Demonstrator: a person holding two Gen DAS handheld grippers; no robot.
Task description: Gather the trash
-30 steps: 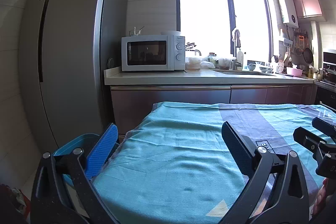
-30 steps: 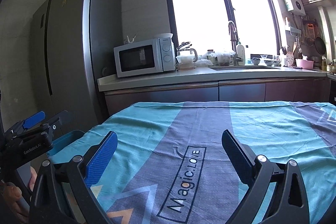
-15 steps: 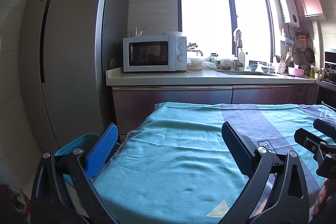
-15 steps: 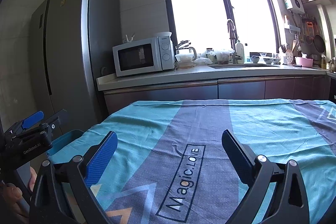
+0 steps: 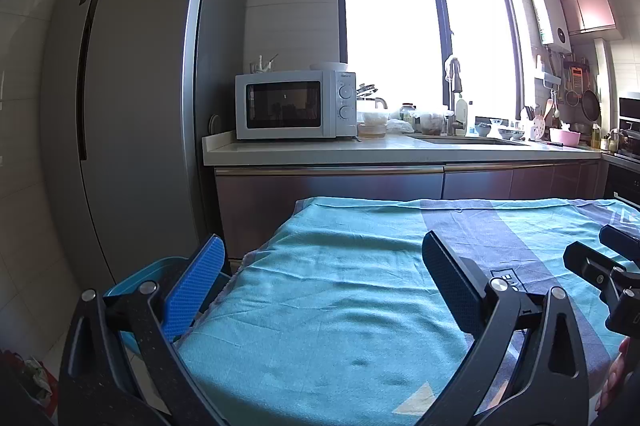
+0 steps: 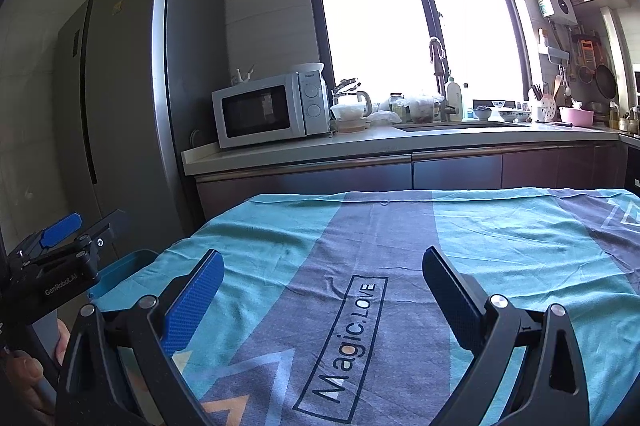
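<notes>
Here the largest thing in reach is the table under a teal and grey-purple cloth printed "Magic.LOVE" [image 6: 360, 306], and no trash shows anywhere on it in either view. The task's thing, then, is not on the cloth; the only likely scrap is a crumpled bit of something on the floor at the lower left edge of the left wrist view [image 5: 34, 378], too small to identify.

The left gripper [image 5: 320, 278] hovers over the table's near left corner with its jaws spread wide and nothing between them. The right gripper [image 6: 320, 282] hangs over the printed middle of the cloth, likewise released and empty.

The step in hand looks like a search, or the task may be near its end. To do it well, sweep both cameras low along the table edges and the floor beside it before committing to a reach.

A blue plastic bin [image 5: 136, 278] stands on the floor just beside the table's left corner, mostly hidden behind the left gripper's blue finger pad; its contents cannot be seen.
</notes>
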